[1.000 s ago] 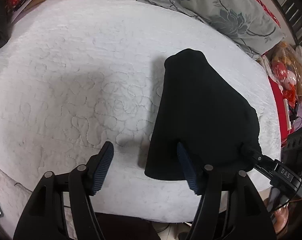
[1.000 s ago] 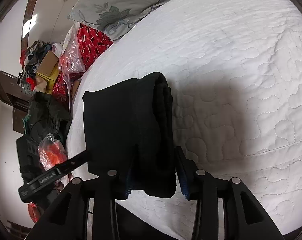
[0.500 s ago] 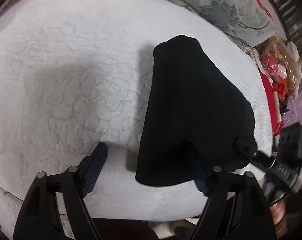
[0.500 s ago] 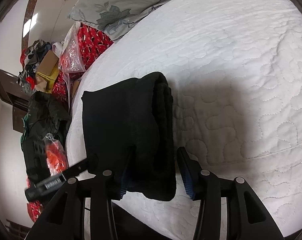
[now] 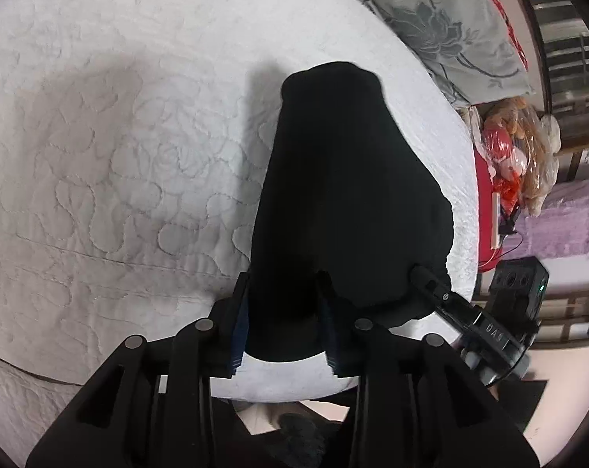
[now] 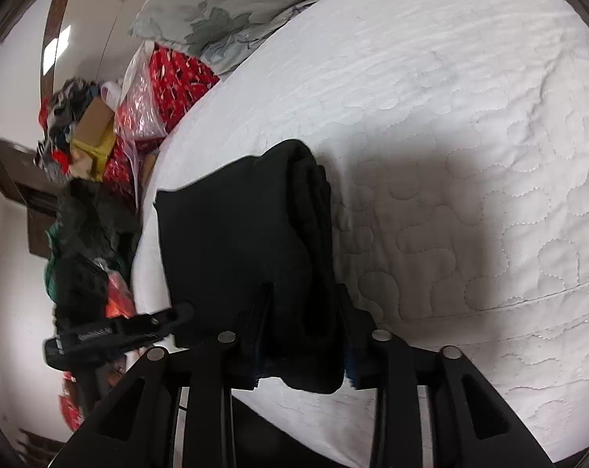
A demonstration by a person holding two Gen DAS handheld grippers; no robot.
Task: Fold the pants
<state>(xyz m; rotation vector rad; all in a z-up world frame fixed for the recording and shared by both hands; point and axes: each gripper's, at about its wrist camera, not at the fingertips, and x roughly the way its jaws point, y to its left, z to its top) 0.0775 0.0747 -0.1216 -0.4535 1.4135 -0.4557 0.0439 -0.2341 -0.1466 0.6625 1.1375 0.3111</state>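
The black pants [image 5: 345, 195] lie folded into a thick bundle on the white quilted bed [image 5: 99, 156], near its front edge. My left gripper [image 5: 284, 331] is shut on the near left corner of the bundle. In the right wrist view the pants [image 6: 236, 241] show their stacked folded edge on the right side. My right gripper [image 6: 300, 347] is shut on the near right end of the bundle. Each gripper shows in the other's view, at the bundle's side: the right gripper [image 5: 470, 319] and the left gripper [image 6: 111, 331].
A grey floral pillow [image 5: 450, 27] lies at the head of the bed. Bags of red items and toys [image 5: 517, 156] stand beside the bed. Red packages, a cardboard box and dark clothes [image 6: 99, 136] pile up on the other side. The bed's front edge is just below the grippers.
My left gripper moved right and closed from open onto the near corner of the pants. My right gripper tightened on the bundle's other end. The bundle stayed in place.
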